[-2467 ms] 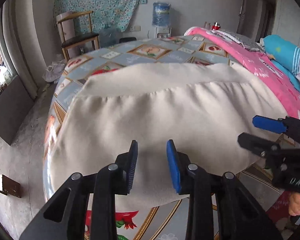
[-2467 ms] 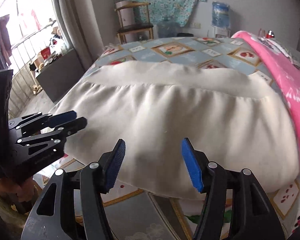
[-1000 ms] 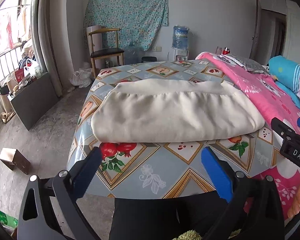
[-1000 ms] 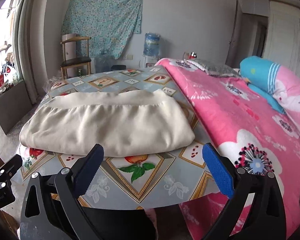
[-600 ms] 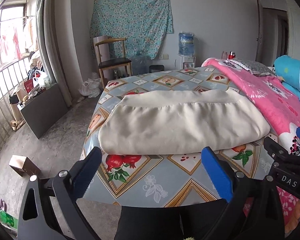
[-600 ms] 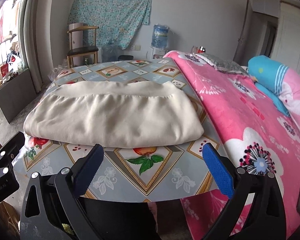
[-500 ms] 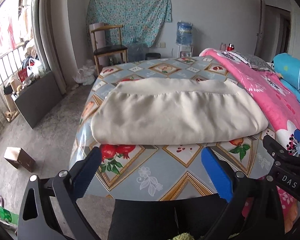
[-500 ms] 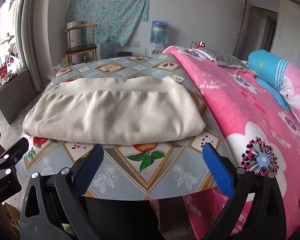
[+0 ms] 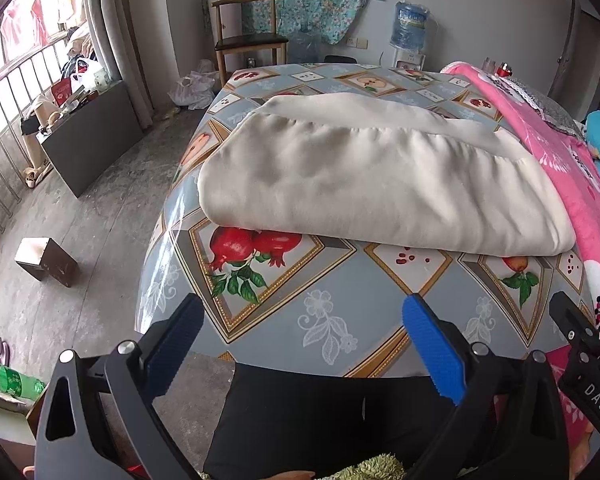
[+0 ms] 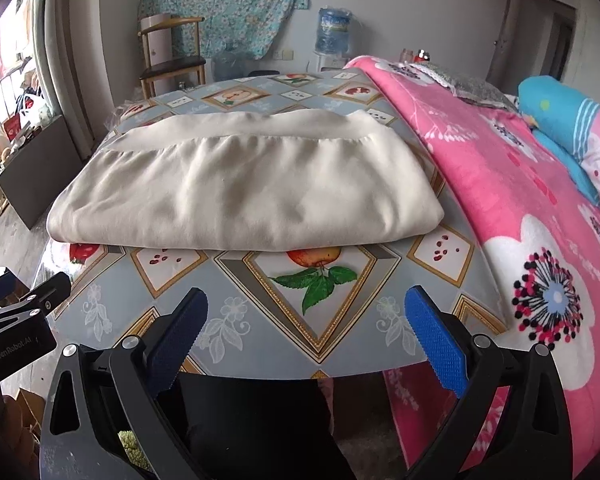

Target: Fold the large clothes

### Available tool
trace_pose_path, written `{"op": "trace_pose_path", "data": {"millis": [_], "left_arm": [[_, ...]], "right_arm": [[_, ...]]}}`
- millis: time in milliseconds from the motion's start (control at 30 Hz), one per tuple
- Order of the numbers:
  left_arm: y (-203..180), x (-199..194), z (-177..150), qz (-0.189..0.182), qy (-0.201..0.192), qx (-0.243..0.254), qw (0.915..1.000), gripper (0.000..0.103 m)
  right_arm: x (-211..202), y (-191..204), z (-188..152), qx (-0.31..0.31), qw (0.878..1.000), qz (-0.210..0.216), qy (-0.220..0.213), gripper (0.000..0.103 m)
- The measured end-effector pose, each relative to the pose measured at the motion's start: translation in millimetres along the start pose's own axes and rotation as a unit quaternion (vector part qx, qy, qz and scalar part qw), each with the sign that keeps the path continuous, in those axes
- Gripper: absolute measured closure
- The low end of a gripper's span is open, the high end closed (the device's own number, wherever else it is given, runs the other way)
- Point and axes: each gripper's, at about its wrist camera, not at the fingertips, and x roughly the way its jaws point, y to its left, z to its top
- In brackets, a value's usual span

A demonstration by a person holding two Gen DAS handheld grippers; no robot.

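Observation:
A cream garment [image 9: 372,176] lies folded into a thick rectangle across the table [image 9: 340,320], which has a fruit-print cloth. The same cream garment [image 10: 244,192] fills the middle of the right wrist view. My left gripper [image 9: 300,332] is open, held back over the table's near edge, with nothing between its blue pads. My right gripper [image 10: 306,324] is also open and empty, just short of the near edge. Each gripper shows at the side of the other's view: the right one [image 9: 584,344], the left one [image 10: 24,312]. Neither touches the garment.
A pink flowered blanket [image 10: 520,184] covers the bed right of the table, with a blue pillow [image 10: 560,120]. A wooden chair [image 9: 248,44] and water bottle [image 9: 410,26] stand at the far wall. A dark board [image 9: 92,136] and small box [image 9: 46,262] are on the floor left. A person's dark trousers [image 9: 320,420] are below.
Both grippers, nearly over the garment 2.5 s ago, opened wide and drew back past the table's edge. In the last half second they have dipped slightly closer to the table.

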Motion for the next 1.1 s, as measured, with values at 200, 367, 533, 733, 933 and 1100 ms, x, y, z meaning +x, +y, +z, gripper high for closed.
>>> {"op": "trace_pose_path", "data": {"millis": [200, 367, 533, 733, 933, 1100], "left_arm": [[-3.1, 1.9, 1.5, -0.003, 0.004, 0.007, 1.0, 0.005], [-7.5, 3.1, 0.8, -0.008, 0.006, 0.014, 0.9999, 0.005], [-11.5, 3.2, 0.1, -0.009, 0.007, 0.02, 0.9997, 0.005], [-12.3, 4.0, -0.6, -0.009, 0.008, 0.021, 0.9997, 0.005], [-12.1, 4.5, -0.8, -0.008, 0.007, 0.019, 0.9998, 0.005], [-12.6, 4.8, -1.4, -0.008, 0.008, 0.02, 0.9997, 0.005]], "right_arm": [[0.0, 4.2, 2.7, -0.004, 1.0, -0.001, 0.0, 0.007], [1.4, 3.9, 3.1, -0.004, 1.0, -0.001, 0.002, 0.007], [2.7, 3.3, 2.2, -0.003, 1.0, -0.004, 0.003, 0.007], [3.1, 1.8, 2.1, -0.001, 1.0, -0.004, 0.004, 0.007], [3.1, 0.7, 1.8, -0.001, 1.0, -0.005, 0.005, 0.007], [3.6, 0.2, 2.1, 0.0, 1.0, -0.006, 0.005, 0.007]]}}
